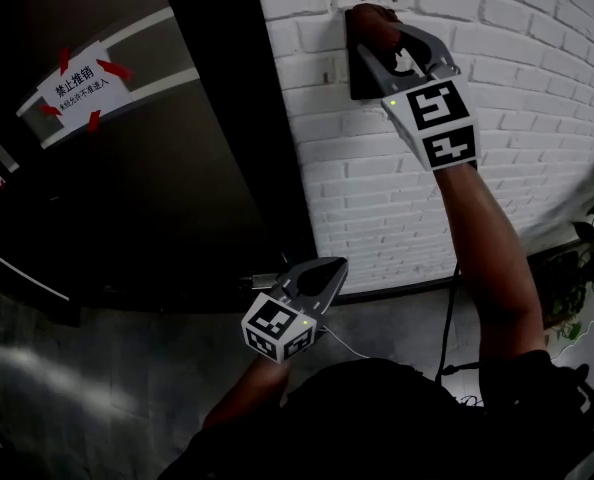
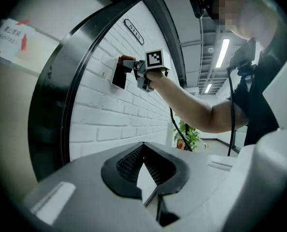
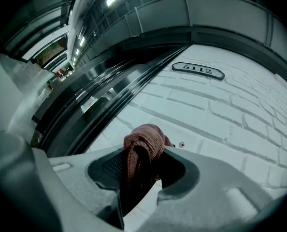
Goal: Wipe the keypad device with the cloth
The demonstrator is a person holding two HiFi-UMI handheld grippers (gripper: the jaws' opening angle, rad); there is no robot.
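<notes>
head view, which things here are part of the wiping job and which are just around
In the job:
cloth, clamped in the right gripper
keypad device on the brick wall

Just around:
left gripper, shut on nothing, held low
door notice
number plate
plant
cable

The right arm [image 1: 487, 258] stretches up the right side of the head view. The right gripper [image 1: 379, 30] is at the top, its jaws clamped on the cloth [image 3: 144, 140]. The left gripper [image 1: 327, 271] sits low at lower centre, jaws together with nothing between them, and the left forearm [image 1: 239, 400] is tucked below it.
</notes>
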